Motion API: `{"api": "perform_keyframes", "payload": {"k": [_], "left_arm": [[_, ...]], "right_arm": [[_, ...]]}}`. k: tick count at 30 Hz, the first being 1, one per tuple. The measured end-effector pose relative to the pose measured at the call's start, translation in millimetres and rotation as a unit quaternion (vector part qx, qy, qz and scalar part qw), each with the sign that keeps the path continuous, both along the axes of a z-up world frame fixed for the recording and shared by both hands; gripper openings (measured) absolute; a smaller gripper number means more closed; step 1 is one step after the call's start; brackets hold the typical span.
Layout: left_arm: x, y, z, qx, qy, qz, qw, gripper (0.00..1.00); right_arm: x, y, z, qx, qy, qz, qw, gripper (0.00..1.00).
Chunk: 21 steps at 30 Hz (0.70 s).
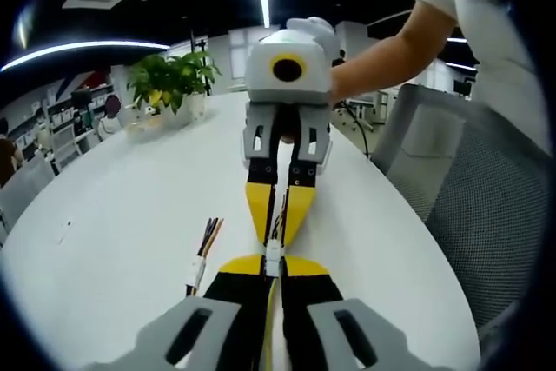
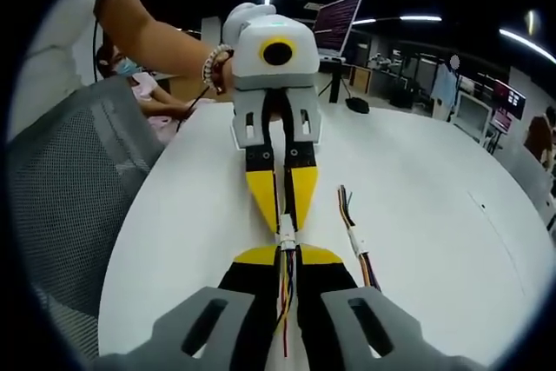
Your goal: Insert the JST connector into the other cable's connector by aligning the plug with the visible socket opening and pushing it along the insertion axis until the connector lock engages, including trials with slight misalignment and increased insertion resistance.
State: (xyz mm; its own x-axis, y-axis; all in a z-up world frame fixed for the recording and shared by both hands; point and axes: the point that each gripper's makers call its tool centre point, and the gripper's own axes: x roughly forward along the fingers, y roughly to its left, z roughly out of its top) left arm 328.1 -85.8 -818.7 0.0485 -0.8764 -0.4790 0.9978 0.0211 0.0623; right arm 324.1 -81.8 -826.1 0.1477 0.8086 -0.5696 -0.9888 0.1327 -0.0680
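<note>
Two white JST connectors point(image 1: 274, 255) meet nose to nose above the white table point(image 1: 104, 215); I cannot tell whether they are locked. My left gripper point(image 1: 275, 265) is shut on the near one. My right gripper point(image 1: 277, 239) comes in from the top and is shut on the other, whose thin wires run between its yellow fingers. In the right gripper view the joined connectors point(image 2: 286, 236) sit between my right gripper point(image 2: 287, 255) and my left gripper point(image 2: 284, 221). Red and yellow wires point(image 2: 287, 301) trail back between the right jaws.
A spare cable point(image 1: 199, 262) with a white connector lies on the table beside the grippers, also seen as the spare cable point(image 2: 356, 245). A potted plant point(image 1: 169, 80) stands at the far edge. A grey mesh chair point(image 1: 469, 180) is beside the table edge. A laptop point(image 2: 339, 19) is behind.
</note>
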Motion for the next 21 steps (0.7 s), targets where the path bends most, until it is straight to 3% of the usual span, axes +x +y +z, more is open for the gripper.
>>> {"api": "perform_keyframes", "payload": {"k": [21], "left_arm": [[29.5, 4.0, -13.8, 0.018, -0.007, 0.034, 0.9992, 0.00]], "right_arm": [[29.1, 5.0, -11.2, -0.016, -0.015, 0.008, 0.9997, 0.03]]}}
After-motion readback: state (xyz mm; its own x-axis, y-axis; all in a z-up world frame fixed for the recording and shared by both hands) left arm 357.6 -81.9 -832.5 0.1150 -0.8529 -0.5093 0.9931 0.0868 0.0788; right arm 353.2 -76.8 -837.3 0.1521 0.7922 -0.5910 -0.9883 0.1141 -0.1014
